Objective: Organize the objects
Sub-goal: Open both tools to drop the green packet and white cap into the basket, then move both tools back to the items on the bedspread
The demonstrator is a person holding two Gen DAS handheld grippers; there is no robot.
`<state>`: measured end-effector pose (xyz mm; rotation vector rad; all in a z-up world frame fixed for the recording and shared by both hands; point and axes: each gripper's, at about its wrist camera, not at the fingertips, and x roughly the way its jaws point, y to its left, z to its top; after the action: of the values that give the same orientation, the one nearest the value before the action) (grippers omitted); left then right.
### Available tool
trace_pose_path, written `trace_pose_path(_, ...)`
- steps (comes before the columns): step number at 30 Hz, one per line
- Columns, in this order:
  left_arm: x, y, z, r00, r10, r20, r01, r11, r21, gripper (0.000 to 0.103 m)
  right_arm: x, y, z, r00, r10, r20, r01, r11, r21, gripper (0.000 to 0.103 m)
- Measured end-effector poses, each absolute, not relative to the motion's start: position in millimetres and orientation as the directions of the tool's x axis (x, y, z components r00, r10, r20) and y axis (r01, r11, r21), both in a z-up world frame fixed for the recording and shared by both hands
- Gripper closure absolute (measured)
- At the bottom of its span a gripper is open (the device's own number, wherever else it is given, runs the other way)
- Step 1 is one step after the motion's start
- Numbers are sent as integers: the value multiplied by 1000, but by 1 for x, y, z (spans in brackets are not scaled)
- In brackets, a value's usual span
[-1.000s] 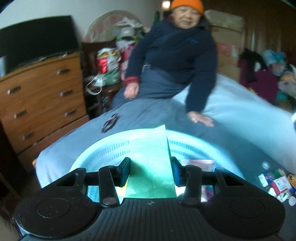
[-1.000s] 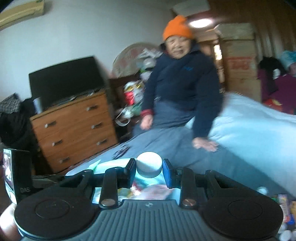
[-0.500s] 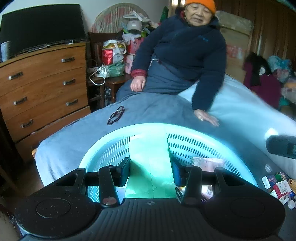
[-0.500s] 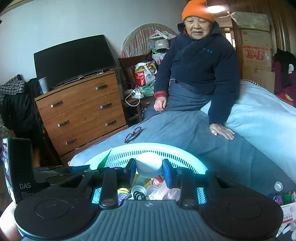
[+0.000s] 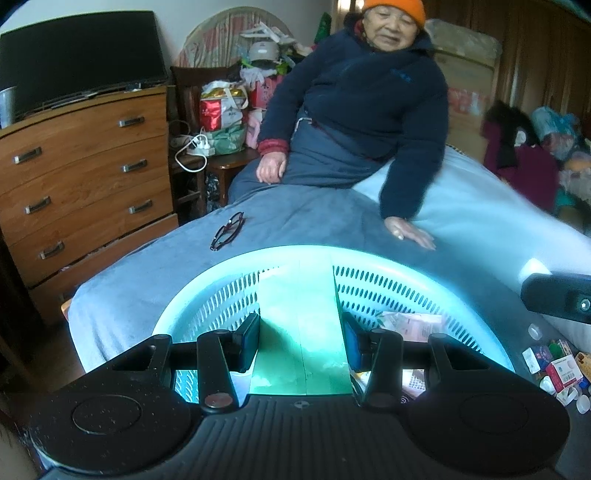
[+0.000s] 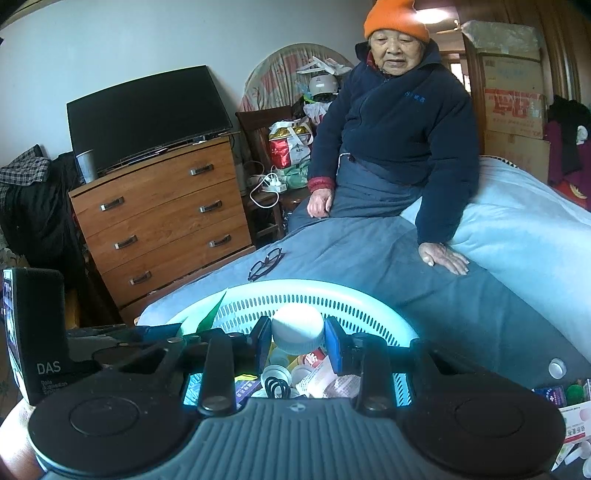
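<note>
Left wrist view: the left gripper [image 5: 300,338] clamps a flat green packet [image 5: 299,325] above the pale blue basket [image 5: 388,286]. The right gripper [image 6: 297,341] pinches a white-capped bottle [image 6: 297,328] over the same basket, among items already inside. Both loads look ready to drop; next, each needs lowering and release. Loose packets [image 5: 554,369] remain on the bed [image 5: 325,225].

Walls: plain white plaster [image 6: 147,48], with dark wood panelling [image 6: 554,48] at the right.
Furniture: a wooden chest of drawers [image 6: 162,218] is topped by a black flat-screen television [image 6: 147,114]; a dark wooden chair [image 6: 266,122] beside it is piled with bags.
Bed: a blue-grey blanket [image 6: 369,254] is spread over it.
Storage: cardboard boxes [image 6: 513,96] are stacked at the right.
Light: a ceiling lamp [image 6: 439,14] is lit.
</note>
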<state>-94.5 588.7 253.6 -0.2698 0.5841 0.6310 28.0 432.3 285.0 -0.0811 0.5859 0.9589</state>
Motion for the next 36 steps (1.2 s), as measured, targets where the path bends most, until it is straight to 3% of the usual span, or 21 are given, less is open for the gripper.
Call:
trace_pose_path(3,-93,588,252,654,474,-589,-620,782,-60,53,28,433,284,434,747,-504,-790,584,186,67)
trace_pose_path(4,-92,588,252,654,476,-588,-621,781,-59,48,28,433,285,438,746,-501,-790,586,181,60)
trace_pose_path(5,-92,588,252,653,478,-587,-622,781,-57,42,27,433,284,442,747,-496,-791,586,177,54)
trace_pose_path(6,-92,588,252,651,481,-587,-624,779,-54,28,27,431,285,449,748,-489,-790,588,175,40)
trace_pose_path(7,-92,587,252,651,487,-582,-626,778,-50,19,27,431,285,453,751,-481,-790,588,174,36)
trace_pose_path(14,-89,579,257,659,493,-568,-620,783,-40,19,26,413,284,464,761,-454,-787,589,184,36)
trace_pose_path(19,-78,542,264,740,416,-528,-517,854,-53,19,16,345,264,576,727,-375,-741,658,137,24)
trace_pose_path(21,-70,513,264,791,356,-498,-437,898,-53,19,14,302,242,643,671,-370,-684,720,116,23)
trace_pose_path(24,-50,463,261,850,229,-475,-291,955,-61,19,22,229,201,726,550,-412,-564,819,100,24)
trace_pose_path(30,2,377,223,851,19,-525,-61,996,-62,19,86,90,126,744,260,-615,-218,965,143,26)
trace_pose_path(33,26,350,197,818,-27,-574,-16,997,-71,19,130,46,106,737,144,-660,-70,988,137,23)
trace_pose_path(36,48,333,177,792,-50,-608,11,998,-68,19,170,33,87,726,90,-682,-32,995,98,13)
